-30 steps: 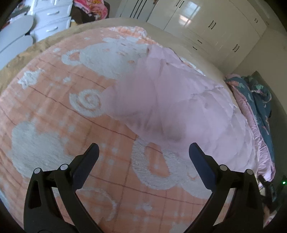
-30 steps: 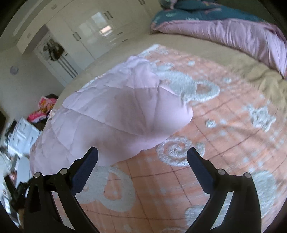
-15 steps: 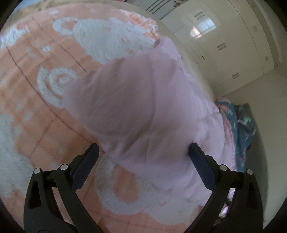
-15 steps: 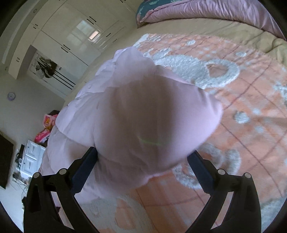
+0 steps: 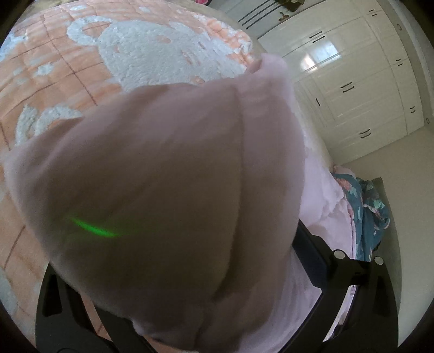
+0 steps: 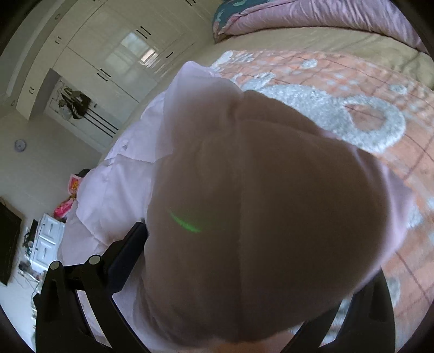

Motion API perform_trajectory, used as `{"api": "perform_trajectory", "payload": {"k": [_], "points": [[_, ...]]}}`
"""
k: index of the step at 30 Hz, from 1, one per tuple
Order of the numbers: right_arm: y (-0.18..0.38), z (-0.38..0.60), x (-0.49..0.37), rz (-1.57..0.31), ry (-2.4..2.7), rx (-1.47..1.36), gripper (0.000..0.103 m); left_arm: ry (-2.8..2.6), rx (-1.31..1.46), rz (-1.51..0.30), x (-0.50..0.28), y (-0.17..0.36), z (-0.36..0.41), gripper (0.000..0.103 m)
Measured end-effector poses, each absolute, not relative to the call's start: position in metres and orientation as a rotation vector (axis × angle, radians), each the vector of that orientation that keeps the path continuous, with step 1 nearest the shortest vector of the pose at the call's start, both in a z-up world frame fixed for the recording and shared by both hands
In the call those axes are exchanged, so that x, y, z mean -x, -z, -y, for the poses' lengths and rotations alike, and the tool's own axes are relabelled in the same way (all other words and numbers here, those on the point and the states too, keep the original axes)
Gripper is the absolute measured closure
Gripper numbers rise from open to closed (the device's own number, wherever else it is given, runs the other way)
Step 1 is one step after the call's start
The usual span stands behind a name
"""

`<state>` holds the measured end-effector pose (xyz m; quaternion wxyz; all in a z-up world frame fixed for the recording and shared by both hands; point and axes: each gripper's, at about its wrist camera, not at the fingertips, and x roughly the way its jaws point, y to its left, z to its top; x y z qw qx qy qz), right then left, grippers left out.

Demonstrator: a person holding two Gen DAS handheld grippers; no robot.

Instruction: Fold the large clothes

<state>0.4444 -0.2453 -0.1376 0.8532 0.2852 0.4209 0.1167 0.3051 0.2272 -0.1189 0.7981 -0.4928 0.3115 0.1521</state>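
On the bed, over a peach-orange plush blanket (image 5: pixel 62 89) patterned with white fluffy shapes, lies the pale pink quilted padded garment (image 5: pixel 168 195), and it fills both wrist views. In the left view its fabric bulges right up against the lens, between the two black fingers of the left tongs (image 5: pixel 173 285); the right finger (image 5: pixel 312 260) shows beside the cloth, the left one is mostly buried under it. The right tongs (image 6: pixel 244 271) meet the same garment (image 6: pixel 257 203) from the other side, one finger (image 6: pixel 127 249) visible at the left, the other hidden by fabric. Both pairs of tongs look spread wide with cloth between them, not clenched; whether the pads already touch the fabric I cannot tell.

The garment should handle as light, soft and puffy, with a smooth shell that will probably slip and spring back when pressed. A thick fold or a stitched seam, such as the vertical seam line running down the bulge, would give the surest hold; a shallow pinch of the shell alone would likely slide out. Taking both ends of one edge should keep the bulk from sagging.

No containers sit on the bed. Closed white wardrobes (image 5: pixel 360 89) line the wall, and a white drawer unit (image 6: pixel 46 239) stands on the floor, contents unseen. A pink and teal duvet (image 6: pixel 312 13) is bunched at the far edge of the bed.
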Motion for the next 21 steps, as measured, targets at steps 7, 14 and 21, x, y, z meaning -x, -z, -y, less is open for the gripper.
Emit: {"api": "perform_trajectory", "payload": {"k": [7, 14, 21], "points": [[0.129, 0.238, -0.445, -0.87, -0.286, -0.58, 0.031, -0.292, 0.865, -0.643, -0.315, 0.093, -0.216, 0.055], [0.095, 0.219, -0.438, -0.822, -0.351, -0.41, 0.065, -0.279, 0.715, -0.643, -0.322, 0.062, -0.203, 0.074], [0.051, 0.198, -0.419, -0.734, -0.384, -0.217, 0.072, -0.263, 0.611, -0.629, -0.319, 0.032, -0.193, 0.078]]}}
